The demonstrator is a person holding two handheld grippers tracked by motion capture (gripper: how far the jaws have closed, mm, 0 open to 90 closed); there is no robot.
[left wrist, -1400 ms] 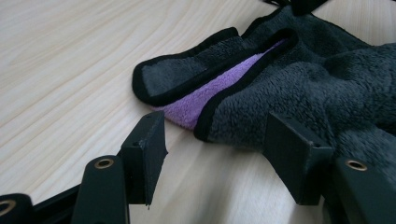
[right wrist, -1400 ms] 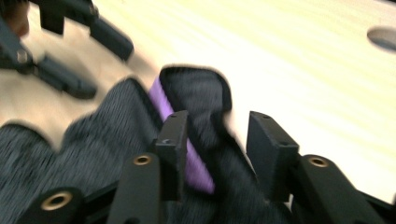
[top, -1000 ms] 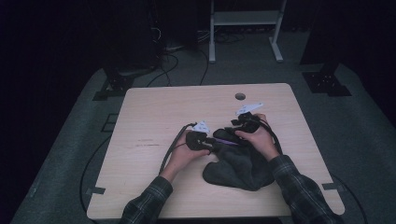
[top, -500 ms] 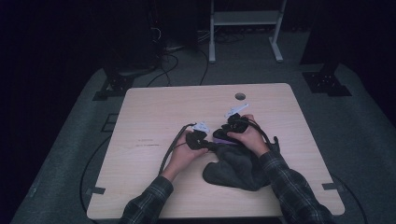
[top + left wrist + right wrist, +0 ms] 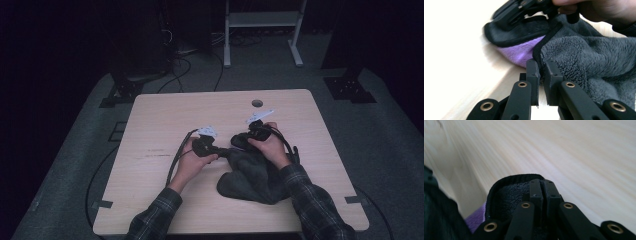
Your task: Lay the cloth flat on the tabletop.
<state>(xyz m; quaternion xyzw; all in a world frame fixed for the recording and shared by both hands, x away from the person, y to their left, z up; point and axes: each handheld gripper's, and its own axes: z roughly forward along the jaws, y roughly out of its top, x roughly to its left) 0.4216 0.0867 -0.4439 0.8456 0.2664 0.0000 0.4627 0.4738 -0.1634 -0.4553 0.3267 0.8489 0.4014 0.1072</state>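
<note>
Counting over the table (image 5: 165, 125), we see one grey fleece cloth (image 5: 252, 175) with a purple underside and black hem, bunched toward the near right part of the top, two grippers and two hands. Our left gripper (image 5: 227, 151) has its jaws pinched on the cloth's hem (image 5: 537, 53), and our right gripper (image 5: 239, 141) is clamped on a folded corner of the same cloth
</note>
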